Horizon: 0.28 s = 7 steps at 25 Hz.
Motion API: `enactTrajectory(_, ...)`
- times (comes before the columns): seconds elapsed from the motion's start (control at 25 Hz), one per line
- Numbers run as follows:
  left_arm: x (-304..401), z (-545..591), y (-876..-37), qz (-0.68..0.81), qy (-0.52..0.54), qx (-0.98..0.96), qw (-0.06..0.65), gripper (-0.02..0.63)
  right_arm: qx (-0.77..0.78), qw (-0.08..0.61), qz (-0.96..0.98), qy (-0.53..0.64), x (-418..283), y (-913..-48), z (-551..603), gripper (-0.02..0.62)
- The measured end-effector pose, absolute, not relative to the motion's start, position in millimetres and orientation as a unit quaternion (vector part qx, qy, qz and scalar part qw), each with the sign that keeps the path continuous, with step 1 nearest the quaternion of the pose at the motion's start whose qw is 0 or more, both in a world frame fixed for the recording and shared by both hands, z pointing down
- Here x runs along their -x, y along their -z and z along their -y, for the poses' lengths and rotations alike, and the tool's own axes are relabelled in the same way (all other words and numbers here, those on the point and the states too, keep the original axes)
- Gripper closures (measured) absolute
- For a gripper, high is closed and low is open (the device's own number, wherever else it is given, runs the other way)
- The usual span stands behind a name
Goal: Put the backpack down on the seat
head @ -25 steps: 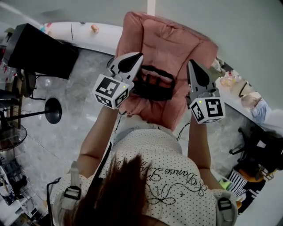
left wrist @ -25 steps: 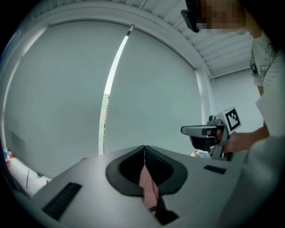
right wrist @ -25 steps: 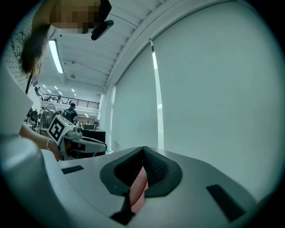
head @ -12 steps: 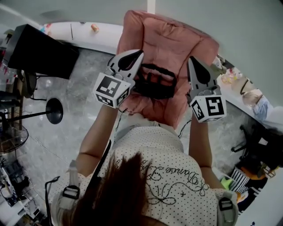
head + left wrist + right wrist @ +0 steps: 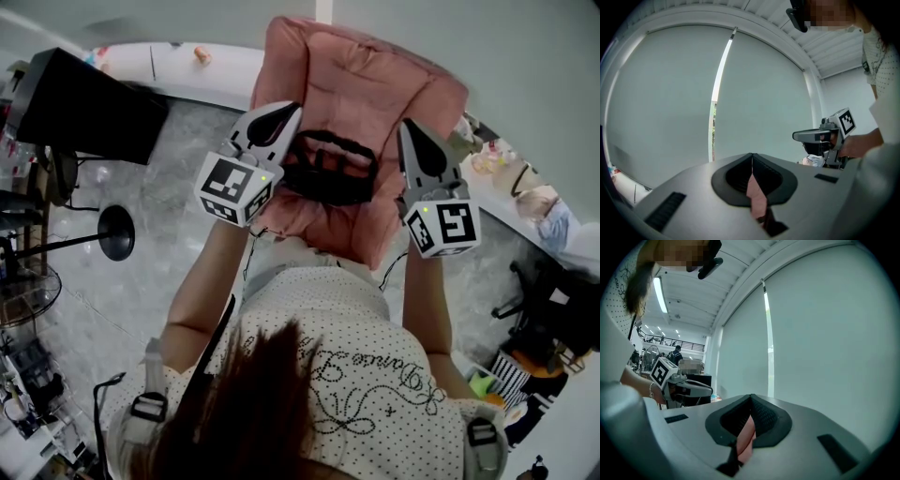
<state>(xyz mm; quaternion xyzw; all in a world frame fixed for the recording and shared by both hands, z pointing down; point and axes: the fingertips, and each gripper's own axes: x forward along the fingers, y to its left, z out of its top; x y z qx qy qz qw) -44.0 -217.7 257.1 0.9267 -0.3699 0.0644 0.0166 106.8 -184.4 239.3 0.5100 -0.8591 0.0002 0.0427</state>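
A black backpack [image 5: 328, 178] with a loop handle on top rests on the seat of a pink padded chair [image 5: 375, 84] against the wall. My left gripper [image 5: 292, 109] hovers at the backpack's left side, and its jaws are shut with nothing pinched at the tips. My right gripper [image 5: 407, 129] hovers at the backpack's right side, also shut. In the left gripper view the jaws [image 5: 752, 157] meet, and pink and black show only through the slit below them. The right gripper view shows the same [image 5: 751, 397]. Each gripper sees the other, pointing at the wall [image 5: 799, 136] [image 5: 710, 390].
A grey roller blind [image 5: 670, 93] covers the wall ahead. A black desk or screen [image 5: 84, 103] and a stand with a round base [image 5: 114, 232] are at the left on the marble floor. Cluttered tables [image 5: 534, 216] and chairs are at the right.
Almost nothing: both grippers stay shut at either side of the backpack, and the whole picture drifts slightly.
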Motion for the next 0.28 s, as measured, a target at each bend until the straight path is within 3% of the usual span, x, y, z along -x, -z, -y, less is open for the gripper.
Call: enactTrajectory(0.28,52.3,226.2,-259.5,0.374,-0.061,-0.925,0.016,0.601,-0.519,0.050,0.853,-0.002,-106.5,-246.0,188.5,0.583)
